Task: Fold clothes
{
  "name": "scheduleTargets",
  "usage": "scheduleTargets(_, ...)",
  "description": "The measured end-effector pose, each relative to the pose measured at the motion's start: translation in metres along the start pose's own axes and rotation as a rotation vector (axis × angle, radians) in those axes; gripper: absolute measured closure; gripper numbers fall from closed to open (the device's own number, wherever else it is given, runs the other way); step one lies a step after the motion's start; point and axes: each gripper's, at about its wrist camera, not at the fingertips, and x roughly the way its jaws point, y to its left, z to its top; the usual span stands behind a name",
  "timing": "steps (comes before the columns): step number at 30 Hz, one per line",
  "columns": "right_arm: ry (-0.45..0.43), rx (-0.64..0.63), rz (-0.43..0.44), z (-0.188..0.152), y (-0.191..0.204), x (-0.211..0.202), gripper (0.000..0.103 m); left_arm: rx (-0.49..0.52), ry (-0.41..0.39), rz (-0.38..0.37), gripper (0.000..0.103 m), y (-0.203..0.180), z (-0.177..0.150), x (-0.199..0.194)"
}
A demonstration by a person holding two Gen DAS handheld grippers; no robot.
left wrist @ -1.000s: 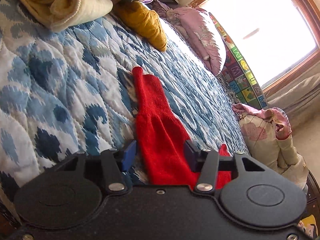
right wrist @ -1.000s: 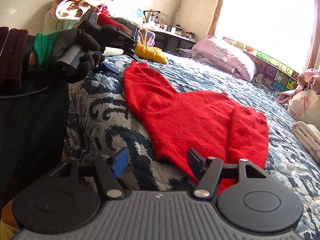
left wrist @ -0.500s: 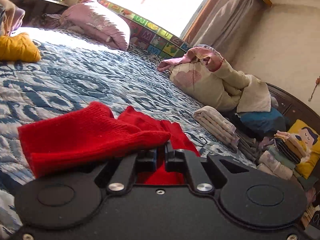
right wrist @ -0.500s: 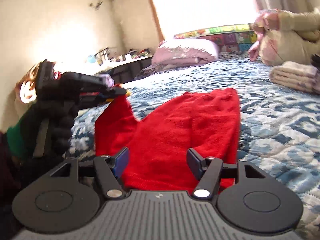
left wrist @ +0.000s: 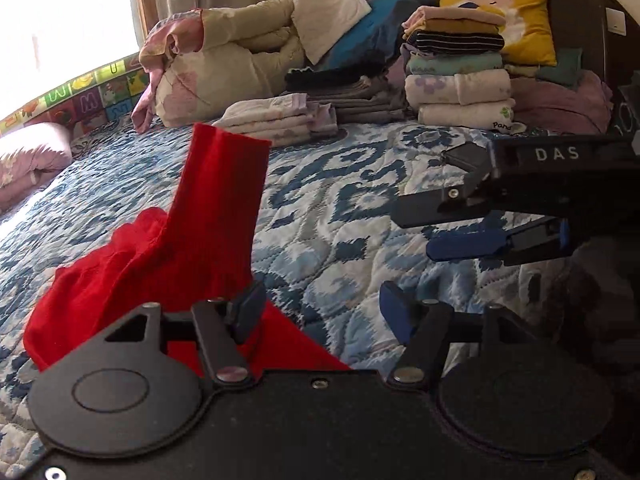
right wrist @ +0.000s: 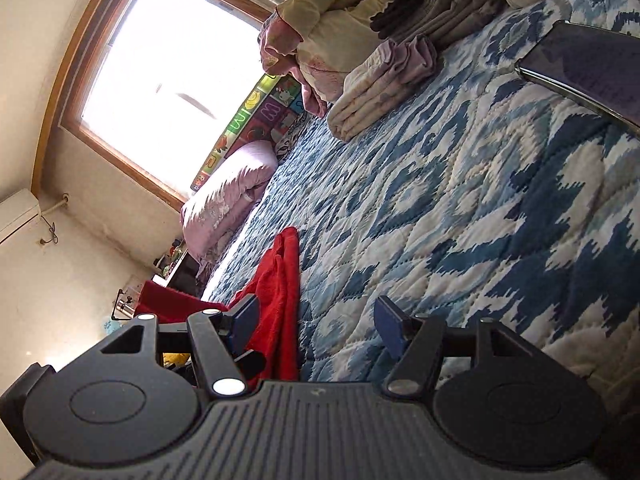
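With both the left tool (left wrist: 316, 314) and right tool (right wrist: 312, 326) spread wide and empty, the rumpled red sweater (left wrist: 168, 256) beside the left tool on the blue quilt (left wrist: 340, 208) may set creased

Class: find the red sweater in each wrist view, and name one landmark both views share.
Left wrist: red sweater, left of centre, sleeve sticking up.
Right wrist: red sweater, lower centre-left, on the blue quilt.
Shared landmark: alphabet play mat under the window.

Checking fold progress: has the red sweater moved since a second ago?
Yes. The red sweater was spread flat; now it is bunched, a sleeve raised above the blue quilt.
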Motion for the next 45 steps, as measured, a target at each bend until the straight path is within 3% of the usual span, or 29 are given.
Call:
scheduleTargets(3, 0.02, -0.025, -0.009, -0.001, 0.004, 0.003, 0.039, -0.017, -0.002, 0.004, 0.036, 0.008, -0.005, -0.018)
scheduleTargets(6, 0.053, -0.037, -0.004, -0.003, 0.008, 0.009, 0.038, -0.183, -0.039, 0.039, 0.034, 0.041, -0.01, -0.047)
scheduleTargets(7, 0.066, -0.041, -0.003, -0.005, 0.01, 0.014, 0.037, -0.278, -0.059, 0.085, 0.029, 0.057, -0.013, -0.058)
scheduleTargets(9, 0.098, -0.051, -0.002, -0.006, 0.015, 0.026, 0.035, -0.467, -0.1, 0.176, 0.0, 0.089, -0.019, -0.08)
scheduleTargets(11, 0.133, -0.052, 0.011, -0.005, 0.019, 0.041, 0.034, -0.609, -0.162, 0.221, 0.0, 0.117, -0.029, -0.104)
scheduleTargets(14, 0.15, -0.038, 0.041, 0.0, 0.025, 0.063, 0.033, -0.697, -0.216, 0.292, 0.0, 0.139, -0.043, -0.132)
scheduleTargets(19, 0.172, 0.001, 0.082, 0.011, 0.026, 0.103, 0.03, -0.816, -0.23, 0.269, 0.0, 0.151, -0.073, -0.153)
scheduleTargets(22, 0.161, -0.013, 0.076, 0.013, 0.028, 0.121, 0.031, -0.654, -0.133, 0.272, 0.003, 0.128, -0.073, -0.146)
scheduleTargets(25, 0.146, -0.034, 0.069, 0.014, 0.029, 0.127, 0.05, -0.381, -0.087, 0.3, 0.005, 0.091, -0.068, -0.131)
scheduleTargets(26, 0.144, -0.033, 0.068, 0.014, 0.028, 0.128, 0.066, -0.315, -0.066, 0.307, 0.018, 0.082, -0.068, -0.126)
scheduleTargets(27, 0.14, -0.028, 0.07, 0.015, 0.027, 0.129, 0.082, -0.25, -0.041, 0.313, 0.044, 0.073, -0.067, -0.12)
scheduleTargets(28, 0.13, -0.039, 0.066, 0.015, 0.027, 0.127, 0.091, -0.199, 0.003, 0.318, 0.059, 0.068, -0.069, -0.11)
scheduleTargets(29, 0.119, -0.05, 0.065, 0.016, 0.027, 0.125, 0.097, -0.171, 0.033, 0.32, 0.082, 0.064, -0.072, -0.102)
scheduleTargets(30, 0.107, -0.063, 0.075, 0.017, 0.029, 0.121, 0.097, -0.143, 0.063, 0.321, 0.089, 0.061, -0.075, -0.094)
scheduleTargets(36, 0.002, -0.107, 0.224, 0.032, 0.043, 0.082, 0.098, -0.041, 0.103, 0.286, 0.093, 0.047, -0.083, -0.078)
scheduleTargets(45, -0.046, 0.006, 0.223, 0.047, 0.014, 0.051, 0.098, 0.005, 0.091, 0.211, 0.093, 0.031, -0.08, -0.074)
